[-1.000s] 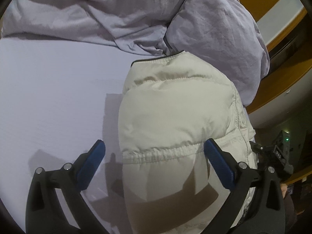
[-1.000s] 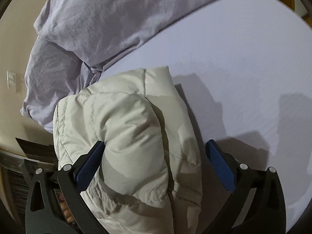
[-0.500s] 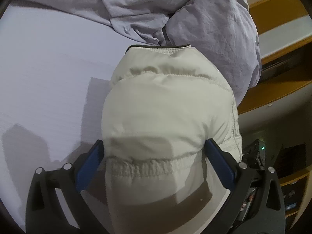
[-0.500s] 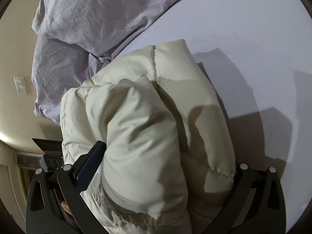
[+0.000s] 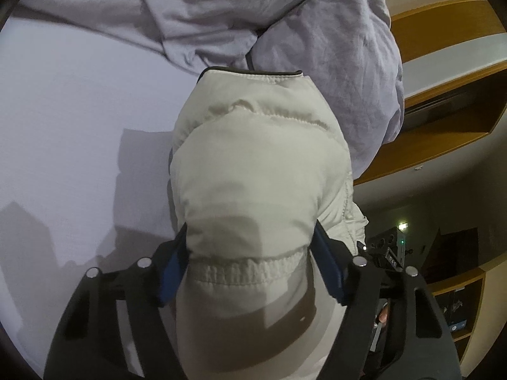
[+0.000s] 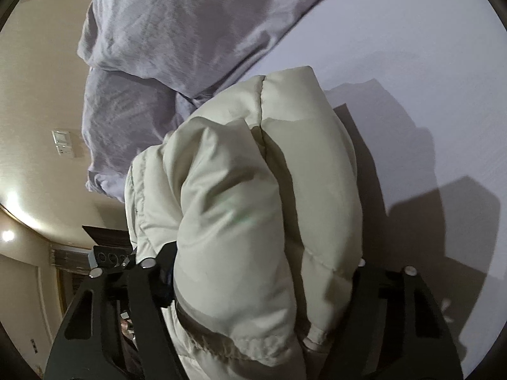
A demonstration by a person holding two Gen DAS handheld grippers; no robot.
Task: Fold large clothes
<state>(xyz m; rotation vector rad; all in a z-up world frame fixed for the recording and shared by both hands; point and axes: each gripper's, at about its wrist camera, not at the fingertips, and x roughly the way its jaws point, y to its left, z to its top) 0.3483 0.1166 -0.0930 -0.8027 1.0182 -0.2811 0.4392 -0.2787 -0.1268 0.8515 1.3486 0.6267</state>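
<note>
A cream puffer jacket (image 5: 259, 171) lies folded into a thick bundle on the pale lilac bed sheet (image 5: 69, 120), near the bed's edge. My left gripper (image 5: 250, 269) is shut on the bundle at its elastic hem, blue pads pressing both sides. In the right wrist view the same jacket (image 6: 253, 190) fills the middle, and my right gripper (image 6: 263, 272) is shut on its other side; the right fingertip is hidden behind the padding.
A crumpled lilac duvet (image 5: 240, 12) is heaped just beyond the jacket, also in the right wrist view (image 6: 164, 50). Wooden shelving (image 5: 443, 120) stands past the bed's edge at right. A beige wall with a switch panel (image 6: 63, 142) is at left.
Both grippers moved in over the jacket bundle and closed from wide open onto it. The bundle now looks squeezed and nearer to both cameras.
</note>
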